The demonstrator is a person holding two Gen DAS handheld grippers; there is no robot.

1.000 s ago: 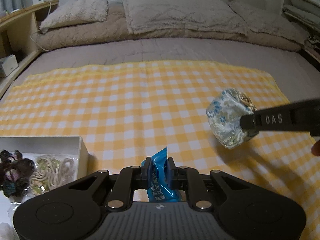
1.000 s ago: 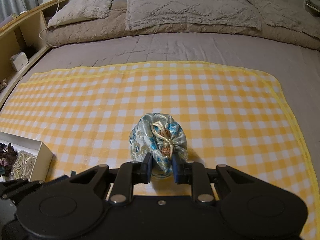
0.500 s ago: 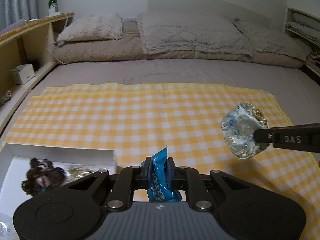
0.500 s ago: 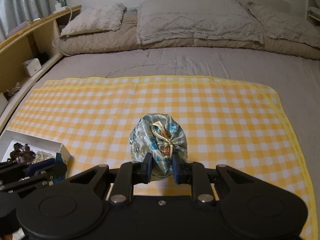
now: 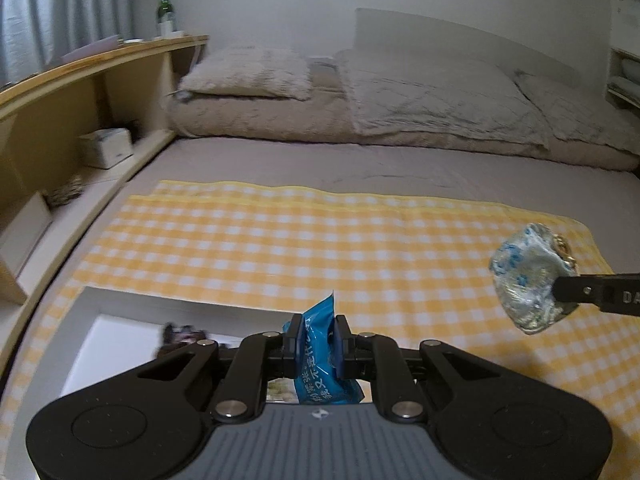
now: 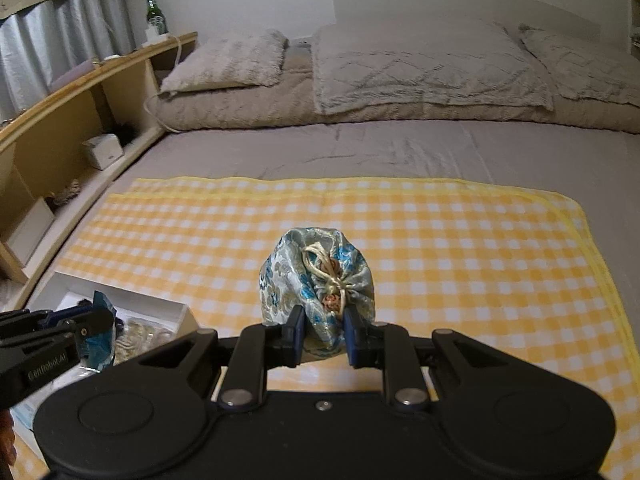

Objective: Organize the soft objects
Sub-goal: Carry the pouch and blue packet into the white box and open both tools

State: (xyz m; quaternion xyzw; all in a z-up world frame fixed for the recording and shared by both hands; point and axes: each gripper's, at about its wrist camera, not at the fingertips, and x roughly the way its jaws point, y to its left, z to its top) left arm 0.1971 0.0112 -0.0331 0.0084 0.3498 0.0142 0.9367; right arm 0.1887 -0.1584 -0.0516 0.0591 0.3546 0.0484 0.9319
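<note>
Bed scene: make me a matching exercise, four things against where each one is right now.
Things:
1. blue packet
2. flowered pouch
3. green bottle
4. white box

Places:
A. on the wooden shelf top by the curtain
B. on the checked cloth, at its near left corner
C. clamped in the left tongs
D. clamped in the right tongs

Pairs: 1-C, 2-D, 3-A, 4-B
</note>
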